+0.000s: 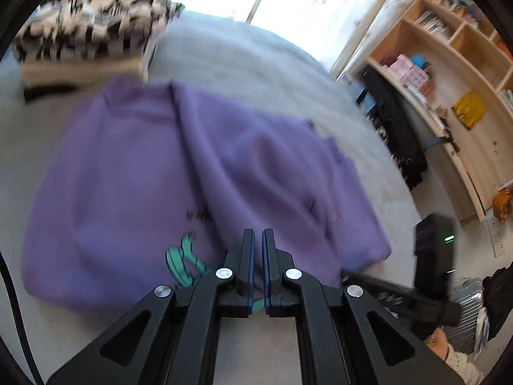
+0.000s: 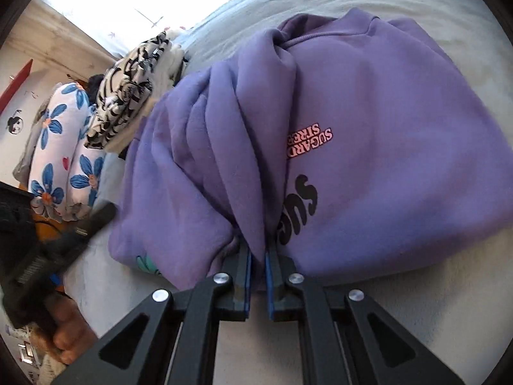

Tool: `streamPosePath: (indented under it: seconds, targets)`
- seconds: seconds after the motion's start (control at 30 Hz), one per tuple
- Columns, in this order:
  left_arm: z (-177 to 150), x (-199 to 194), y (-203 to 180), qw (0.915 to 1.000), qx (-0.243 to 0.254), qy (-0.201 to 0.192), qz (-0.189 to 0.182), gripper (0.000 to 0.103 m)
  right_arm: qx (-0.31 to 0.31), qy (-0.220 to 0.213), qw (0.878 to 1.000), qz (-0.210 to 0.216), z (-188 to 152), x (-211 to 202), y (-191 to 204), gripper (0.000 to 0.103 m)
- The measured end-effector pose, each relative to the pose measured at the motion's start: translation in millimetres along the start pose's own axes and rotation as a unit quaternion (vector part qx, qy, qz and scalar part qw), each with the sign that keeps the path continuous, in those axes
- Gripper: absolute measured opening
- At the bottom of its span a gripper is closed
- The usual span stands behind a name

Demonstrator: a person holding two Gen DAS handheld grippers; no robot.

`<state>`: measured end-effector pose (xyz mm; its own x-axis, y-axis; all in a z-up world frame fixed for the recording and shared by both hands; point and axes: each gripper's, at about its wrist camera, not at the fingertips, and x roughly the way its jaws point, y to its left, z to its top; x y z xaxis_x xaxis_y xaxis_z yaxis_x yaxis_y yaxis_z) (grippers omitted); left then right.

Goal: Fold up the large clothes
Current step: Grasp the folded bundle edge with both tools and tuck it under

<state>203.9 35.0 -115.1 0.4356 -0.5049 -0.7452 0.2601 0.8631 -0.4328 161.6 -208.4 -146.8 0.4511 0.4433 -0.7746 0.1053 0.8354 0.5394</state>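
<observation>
A purple sweatshirt [image 1: 128,176] with a teal print lies crumpled on the grey bed [image 1: 240,51]. In the left wrist view my left gripper [image 1: 258,232] is shut at the near hem, and fabric ridges run up into its jaws. The right wrist view shows the sweatshirt [image 2: 384,160] with pink and black lettering. There my right gripper [image 2: 256,250] is shut on a thick bunched fold that rises between its blue pads. The left gripper [image 2: 80,234] appears blurred at the garment's left edge, held by a hand [image 2: 70,330]. The right gripper [image 1: 384,288] shows at the garment's right corner.
A stack of folded black-and-white patterned clothes [image 1: 89,25] sits at the bed's far side [image 2: 128,96], beside floral pillows [image 2: 61,134]. A wooden shelf unit [image 1: 449,64], dark hanging clothes [image 1: 394,122] and a silver suitcase [image 1: 465,320] stand off the bed's right side.
</observation>
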Motion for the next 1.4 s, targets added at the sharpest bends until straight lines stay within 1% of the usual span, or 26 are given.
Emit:
streamPosePath:
  seconds: [0.03, 0.07, 0.1, 0.13, 0.17, 0.2, 0.23, 0.3, 0.37, 0.43, 0.53, 0.6, 0.7, 0.77, 0.8, 0.83, 0.87, 0.93, 0.97, 1.07, 1.1, 1.13, 1.2, 1.23, 1.3, 1.4]
  targets:
    - [-1.7, 6.9, 3.4, 0.9998, -0.011, 0.016, -0.007, 0.003, 0.000, 0.001, 1.000, 0.004, 1.6, -3.4, 0.6, 0.007]
    - [-3.0, 9.9, 7.1, 0.9995, -0.019, 0.022, -0.014, 0.006, 0.006, 0.002, 1.000, 0.013, 4.1, -8.3, -0.2, 0.008]
    - [-2.3, 12.7, 11.5, 0.9986, -0.032, 0.029, -0.030, 0.012, 0.012, 0.006, 1.000, 0.022, 5.5, -11.8, -2.1, 0.014]
    - [-0.6, 13.8, 16.2, 0.9976, -0.046, 0.030, -0.042, 0.021, 0.020, 0.010, 0.999, 0.030, 9.3, -15.8, -4.4, 0.019]
    - [1.3, 13.9, 20.2, 0.9967, -0.056, 0.028, -0.051, 0.026, 0.028, 0.009, 0.999, 0.035, 13.3, -19.8, -6.9, 0.033]
    - [-0.1, 13.3, 26.5, 0.9957, -0.065, 0.025, -0.062, 0.035, 0.033, 0.004, 0.999, 0.039, 17.1, -23.8, -9.6, 0.044]
    - [1.4, 14.4, 31.6, 0.9945, -0.075, 0.023, -0.070, 0.046, 0.037, -0.003, 0.998, 0.046, 19.3, -29.1, -12.5, 0.047]
    - [4.4, 17.6, 41.4, 0.9919, -0.094, 0.017, -0.083, 0.049, 0.054, -0.013, 0.996, 0.063, 26.7, -31.0, -16.0, 0.048]
    - [7.0, 22.5, 52.0, 0.9897, -0.109, 0.017, -0.092, 0.049, 0.081, -0.024, 0.993, 0.084, 36.8, -31.8, -24.7, 0.048]
    - [10.4, 33.0, 61.9, 0.9878, -0.124, 0.021, -0.092, 0.049, 0.097, -0.035, 0.991, 0.086, 46.1, -29.0, -31.2, 0.048]
    - [14.9, 47.3, 70.9, 0.9869, -0.131, 0.025, -0.090, 0.049, 0.103, -0.043, 0.990, 0.085, 59.0, -19.8, -35.1, 0.048]
    - [17.8, 56.3, 72.3, 0.9868, -0.131, 0.029, -0.091, 0.049, 0.104, -0.040, 0.989, 0.093, 66.9, -11.1, -36.6, 0.048]
    - [22.3, 64.7, 67.7, 0.9877, -0.122, 0.026, -0.095, 0.048, 0.099, -0.028, 0.990, 0.091, 74.5, 7.3, -30.2, 0.048]
    - [26.5, 69.5, 64.4, 0.9878, -0.119, 0.023, -0.097, 0.031, 0.090, -0.014, 0.991, 0.095, 77.4, 19.5, -26.6, 0.047]
    - [29.5, 72.2, 61.4, 0.9876, -0.120, 0.021, -0.098, 0.014, 0.084, -0.013, 0.992, 0.094, 77.9, 22.5, -24.6, 0.040]
    - [32.1, 72.5, 59.0, 0.9896, -0.117, 0.014, -0.082, 0.005, 0.074, -0.015, 0.993, 0.092, 78.3, 23.3, -21.8, 0.029]
    - [34.6, 72.2, 56.0, 0.9915, -0.112, 0.006, -0.065, 0.005, 0.061, -0.014, 0.993, 0.095, 79.1, 23.3, -18.1, 0.008]
    - [38.9, 64.4, 50.0, 0.9945, -0.101, -0.012, -0.027, 0.004, 0.037, -0.033, 0.996, 0.075, 81.6, 13.3, -10.4, 0.007]
    - [40.8, 56.7, 48.2, 0.9951, -0.095, -0.028, -0.006, 0.004, 0.021, -0.054, 0.997, 0.058, 82.7, 2.0, -6.3, 0.005]
    - [41.2, 33.3, 54.0, 0.9933, -0.091, -0.065, 0.028, 0.003, 0.004, -0.116, 0.993, 0.017, 82.4, -35.8, -9.6, 0.004]
    - [39.8, 27.9, 58.0, 0.9925, -0.088, -0.072, 0.042, 0.003, -0.001, -0.127, 0.992, 0.000, 80.1, -43.4, -15.2, 0.004]
    - [35.1, 27.4, 63.6, 0.9929, -0.081, -0.070, 0.051, 0.003, -0.004, -0.126, 0.992, -0.014, 79.4, -42.5, -18.3, 0.004]
    - [23.1, 38.0, 68.5, 0.9940, -0.071, -0.041, 0.072, 0.004, -0.002, -0.084, 0.996, -0.032, 71.8, -22.1, -32.9, 0.004]
    - [17.0, 43.4, 70.2, 0.9943, -0.066, -0.030, 0.078, 0.004, -0.007, -0.071, 0.996, -0.045, 68.0, -14.0, -34.7, 0.004]
    - [7.7, 48.3, 67.3, 0.9944, -0.054, -0.029, 0.086, 0.004, -0.026, -0.069, 0.995, -0.069, 60.1, -5.1, -30.5, 0.005]
    - [10.5, 47.2, 64.2, 0.9945, -0.067, -0.027, 0.076, 0.004, -0.028, -0.061, 0.995, -0.073, 62.5, -8.0, -22.9, 0.007]
